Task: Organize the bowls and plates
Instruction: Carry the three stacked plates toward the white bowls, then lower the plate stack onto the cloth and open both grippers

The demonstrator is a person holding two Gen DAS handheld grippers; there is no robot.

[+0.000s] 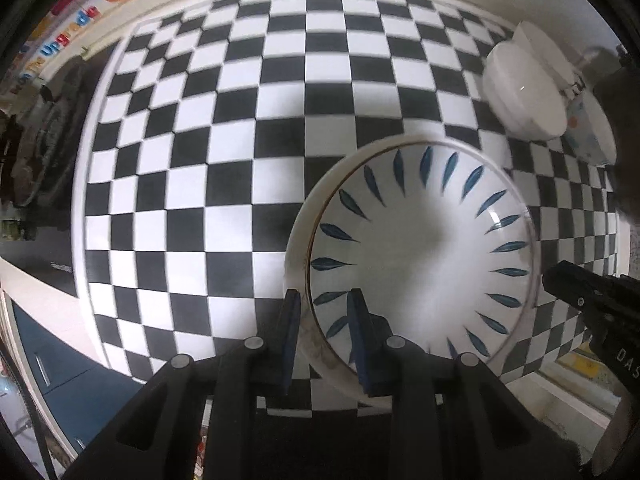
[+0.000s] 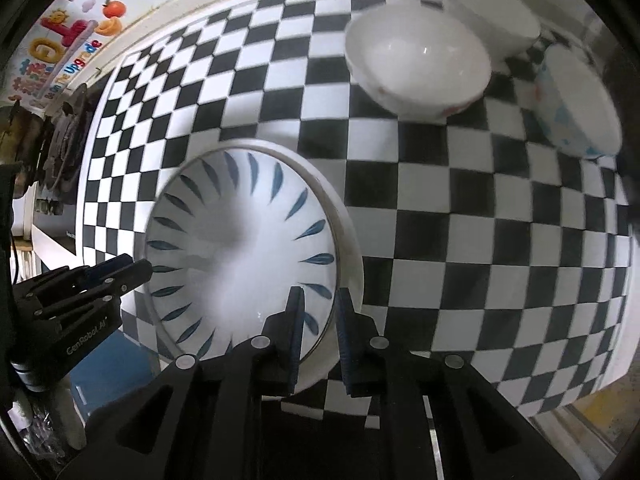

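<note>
Both wrist views look down on a counter (image 1: 248, 128) covered in a black-and-white checkered surface.

Leaf-pattern bowl (image 1: 420, 248): white with blue leaf marks radiating round the inside, lower centre-right of the left wrist frame, lower left-centre of the right wrist frame (image 2: 244, 256). Motion blur on it in both views.

Left hand-held gripper (image 1: 325, 340): bottom centre of its own frame, jaws nearly closed and clamped on the bowl's rim, one blue pad inside the bowl, one outside. It also appears at the left edge of the right wrist frame (image 2: 132, 270), at the bowl's opposite rim.

Right hand-held gripper (image 2: 319, 336): bottom centre of its frame, jaws straddling the bowl's rim on the other side, one pad inside and one outside; narrow gap, and whether the pads actually press on the rim I cannot tell. Its tip shows at the right edge of the left wrist frame (image 1: 560, 280), just beside the rim.

Other dishes, upper right of the right wrist frame: plain white bowl (image 2: 418, 68); behind it a white dish (image 2: 492, 16); at the right edge a bowl with pale blue print (image 2: 576, 108), tilted, blurred.

Colourful wall sticker (image 2: 68, 48) in the upper left corner.
</note>
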